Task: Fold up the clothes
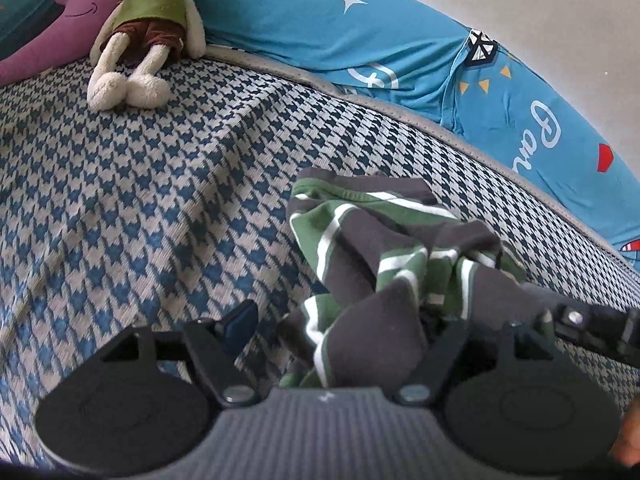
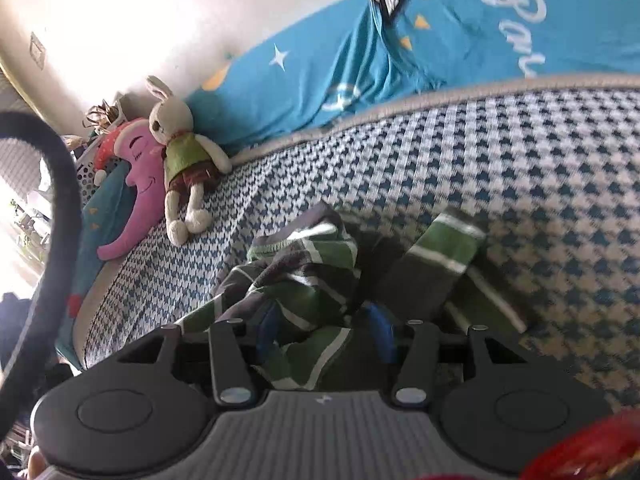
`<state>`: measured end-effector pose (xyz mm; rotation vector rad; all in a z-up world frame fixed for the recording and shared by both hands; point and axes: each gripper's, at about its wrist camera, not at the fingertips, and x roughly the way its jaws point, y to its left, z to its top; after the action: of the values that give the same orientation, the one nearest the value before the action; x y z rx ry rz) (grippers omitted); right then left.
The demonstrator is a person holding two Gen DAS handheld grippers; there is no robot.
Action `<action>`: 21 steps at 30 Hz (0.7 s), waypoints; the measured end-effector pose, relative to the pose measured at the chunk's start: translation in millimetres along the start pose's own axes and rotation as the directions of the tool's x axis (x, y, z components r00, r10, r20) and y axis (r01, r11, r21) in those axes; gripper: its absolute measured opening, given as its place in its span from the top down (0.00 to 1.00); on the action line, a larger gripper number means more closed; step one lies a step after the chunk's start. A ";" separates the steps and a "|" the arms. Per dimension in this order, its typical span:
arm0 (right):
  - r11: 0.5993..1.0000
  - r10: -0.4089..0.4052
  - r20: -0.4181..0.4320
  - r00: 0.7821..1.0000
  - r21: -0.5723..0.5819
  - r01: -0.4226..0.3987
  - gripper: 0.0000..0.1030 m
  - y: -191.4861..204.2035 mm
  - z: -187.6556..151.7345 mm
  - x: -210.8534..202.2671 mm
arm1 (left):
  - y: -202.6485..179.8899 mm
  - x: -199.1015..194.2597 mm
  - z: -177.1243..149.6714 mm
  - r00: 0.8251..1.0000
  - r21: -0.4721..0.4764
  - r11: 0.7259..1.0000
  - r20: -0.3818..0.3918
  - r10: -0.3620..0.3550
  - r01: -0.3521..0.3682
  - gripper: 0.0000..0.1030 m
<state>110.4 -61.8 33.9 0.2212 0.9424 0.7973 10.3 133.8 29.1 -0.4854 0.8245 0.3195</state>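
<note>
A crumpled green, grey and white striped garment (image 1: 400, 248) lies on the blue-and-white houndstooth bed cover (image 1: 160, 200). My left gripper (image 1: 340, 324) is open and straddles the garment's near end. Its left blue pad (image 1: 240, 320) is clear of the cloth and the right finger is hidden behind a grey fold. In the right wrist view the same garment (image 2: 304, 272) spreads out with one sleeve (image 2: 440, 248) lying to the right. My right gripper (image 2: 323, 332) is open, with a fold of cloth lying loosely between its blue pads (image 2: 380, 332).
A plush rabbit (image 1: 148, 28) and a purple moon cushion (image 1: 68, 16) sit at the far side of the bed. A bright blue printed quilt (image 1: 360, 28) runs along the wall. A black cable (image 2: 60, 208) loops at the left of the right wrist view.
</note>
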 end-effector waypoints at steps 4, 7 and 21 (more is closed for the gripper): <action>1.000 -0.004 -0.052 0.999 0.020 0.005 0.51 0.3 -4.7 17.6 | 4.7 -3.4 -5.2 1.000 -0.020 1.000 0.000 -0.012 0.012 0.25; 0.999 -0.010 -0.075 0.997 0.031 0.013 0.58 -1.0 -9.6 26.2 | 7.5 -5.4 -6.5 1.000 -0.037 0.999 -0.005 -0.022 0.022 0.24; 0.975 0.152 -0.070 0.986 -0.156 -0.162 0.90 26.2 -17.7 14.2 | 26.1 -49.8 7.6 0.989 -0.110 0.992 0.144 -0.043 0.059 0.12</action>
<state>87.7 -36.5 27.5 0.1335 0.9177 1.0259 -28.7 155.7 64.0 -0.5835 0.6574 0.3509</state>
